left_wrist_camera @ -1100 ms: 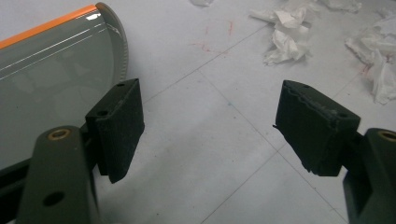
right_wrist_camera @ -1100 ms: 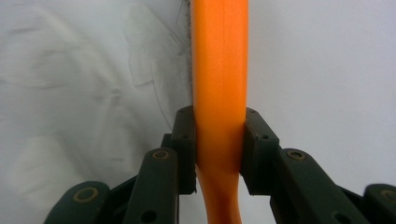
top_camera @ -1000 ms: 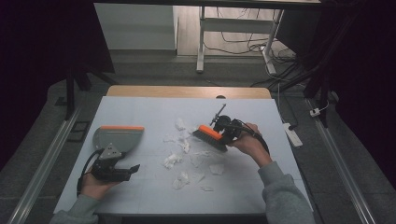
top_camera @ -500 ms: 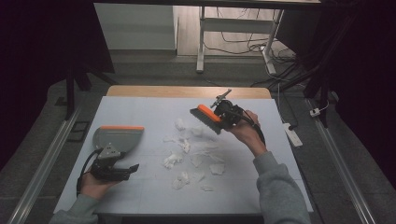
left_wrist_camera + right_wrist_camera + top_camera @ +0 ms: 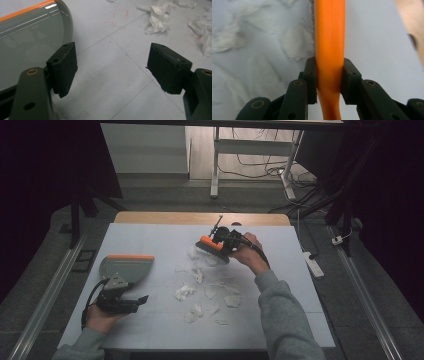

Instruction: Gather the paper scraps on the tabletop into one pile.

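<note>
Dim room, grey floor (image 5: 350, 285). The desk (image 5: 165, 340) carries a pale sheet; a bare wooden strip (image 5: 200, 218) shows along its far edge. Beyond that edge stands a white metal table frame (image 5: 216, 165) with loose cables (image 5: 260, 162) beneath. A white power strip (image 5: 311, 262) lies off the desk's right edge.

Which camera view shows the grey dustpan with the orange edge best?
The high view: the whole grey dustpan with the orange edge shows flat on the white table, beside the left gripper. The left gripper view catches a close part of its pan and orange rim at the upper left, cut by the frame.
</note>
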{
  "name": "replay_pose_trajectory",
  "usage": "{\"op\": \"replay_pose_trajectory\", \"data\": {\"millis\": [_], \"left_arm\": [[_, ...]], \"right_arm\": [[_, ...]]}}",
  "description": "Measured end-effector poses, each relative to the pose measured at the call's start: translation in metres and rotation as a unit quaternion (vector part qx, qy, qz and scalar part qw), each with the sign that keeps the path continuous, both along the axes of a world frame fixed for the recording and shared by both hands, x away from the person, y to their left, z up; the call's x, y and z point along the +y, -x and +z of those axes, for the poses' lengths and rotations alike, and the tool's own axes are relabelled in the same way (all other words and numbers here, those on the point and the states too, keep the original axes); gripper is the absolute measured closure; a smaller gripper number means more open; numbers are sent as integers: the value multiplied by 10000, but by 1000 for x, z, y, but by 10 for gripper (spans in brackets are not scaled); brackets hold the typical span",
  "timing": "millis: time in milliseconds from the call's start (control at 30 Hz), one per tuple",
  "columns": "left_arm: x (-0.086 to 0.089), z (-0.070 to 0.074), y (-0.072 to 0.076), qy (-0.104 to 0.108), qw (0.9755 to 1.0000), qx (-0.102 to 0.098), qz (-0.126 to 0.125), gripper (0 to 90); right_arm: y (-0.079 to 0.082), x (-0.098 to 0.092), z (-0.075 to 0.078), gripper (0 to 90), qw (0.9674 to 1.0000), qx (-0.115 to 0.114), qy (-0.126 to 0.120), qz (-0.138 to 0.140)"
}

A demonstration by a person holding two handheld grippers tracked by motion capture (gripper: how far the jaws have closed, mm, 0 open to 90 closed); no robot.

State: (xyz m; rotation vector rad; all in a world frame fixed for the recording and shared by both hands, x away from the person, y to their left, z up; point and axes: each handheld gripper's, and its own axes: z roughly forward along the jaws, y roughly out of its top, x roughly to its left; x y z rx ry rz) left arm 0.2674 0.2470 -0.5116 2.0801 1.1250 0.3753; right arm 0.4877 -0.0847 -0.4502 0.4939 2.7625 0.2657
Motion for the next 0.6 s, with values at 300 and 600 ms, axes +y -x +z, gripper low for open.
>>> {"op": "replay_pose_trajectory", "data": {"millis": [300, 600], "left_arm": [[-1, 0, 1, -8, 10000, -10, -2, 251], [-1, 0, 1, -27, 10000, -15, 7, 251]], "right_arm": [[36, 16, -1, 702, 9975, 240, 162, 646], [61, -1, 18, 701, 9961, 141, -316, 807]]}}
